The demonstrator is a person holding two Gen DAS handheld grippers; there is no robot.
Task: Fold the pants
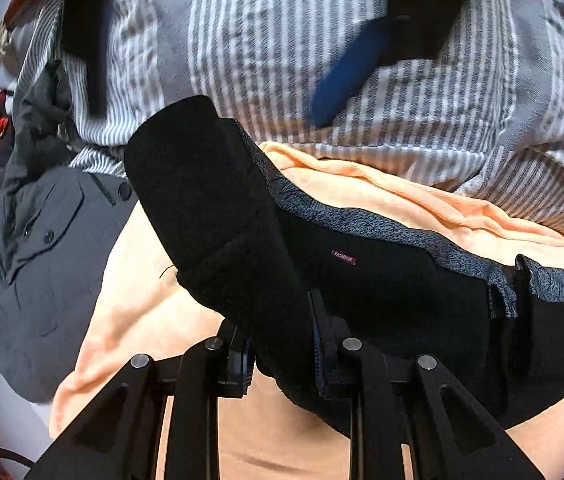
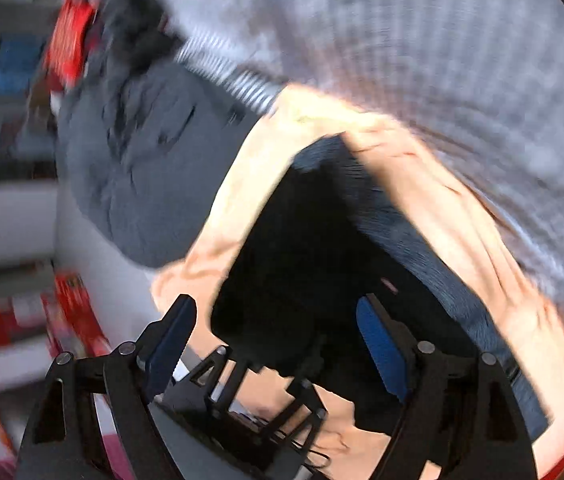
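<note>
So the biggest thing here is the bed, covered by a striped duvet [image 1: 282,40] running across 12 o'clock in my left wrist view, with a peach blanket [image 1: 401,196] spread over it and a grey jacket [image 1: 30,248] heaped at 9 o'clock. The black pants [image 1: 361,280] lie on the peach blanket right in the middle, speckled grey waistband [image 1: 381,228] running out toward 3 o'clock, little pink label showing.

My left hand-held gripper [image 1: 282,360] is pinched tight on a bunched fold of the pants, one leg end sticking up toward 11 o'clock. My right hand-held gripper [image 2: 274,344] is spread wide with nothing in it, hovering over the pants; that view is smeared with blur.

Handling-wise I'd guess light, floppy, fleecy fabric that sags wherever it isn't held. The waistband looks like the firmest bit, so that's where I'd grab with the right.
</note>
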